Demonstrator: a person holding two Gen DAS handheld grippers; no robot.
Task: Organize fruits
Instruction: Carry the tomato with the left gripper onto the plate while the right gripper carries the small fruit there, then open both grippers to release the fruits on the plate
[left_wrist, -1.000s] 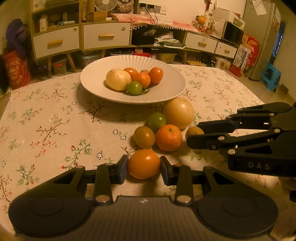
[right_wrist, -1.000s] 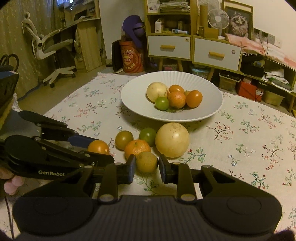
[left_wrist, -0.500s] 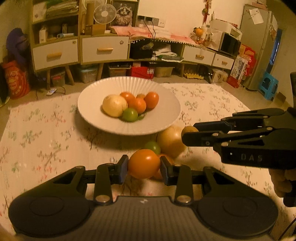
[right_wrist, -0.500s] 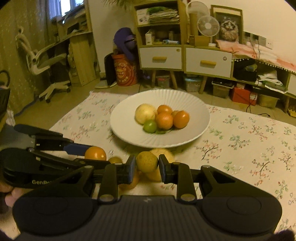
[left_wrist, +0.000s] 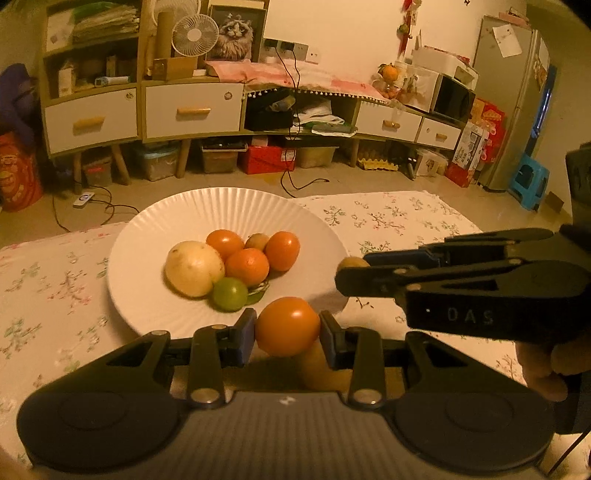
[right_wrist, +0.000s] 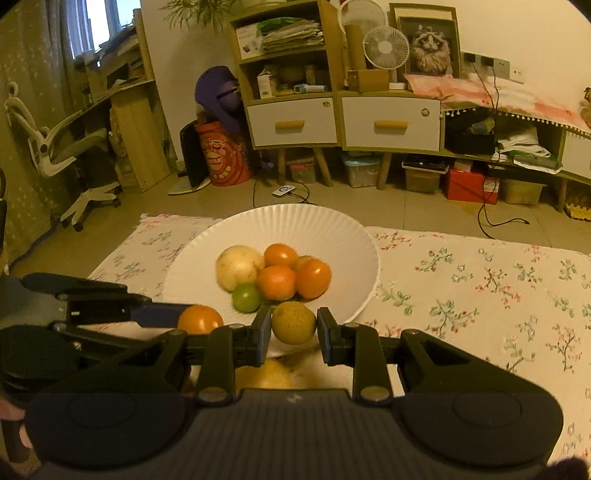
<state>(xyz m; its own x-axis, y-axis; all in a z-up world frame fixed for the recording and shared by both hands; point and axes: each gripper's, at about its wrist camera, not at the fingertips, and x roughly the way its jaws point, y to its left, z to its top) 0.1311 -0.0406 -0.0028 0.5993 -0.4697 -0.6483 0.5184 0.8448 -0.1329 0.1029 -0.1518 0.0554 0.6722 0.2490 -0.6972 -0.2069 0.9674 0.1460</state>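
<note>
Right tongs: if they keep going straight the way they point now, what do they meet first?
Probably the white plate: its near rim lies just beyond the yellow-green fruit the right tongs grip, then the green fruit in the pile. Depth is uncertain.

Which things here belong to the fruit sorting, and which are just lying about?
Job: round orange fruit in left gripper; small yellow-brown fruit in right gripper; white ribbed plate.
Lying about: white desk fan; framed cat picture.
</note>
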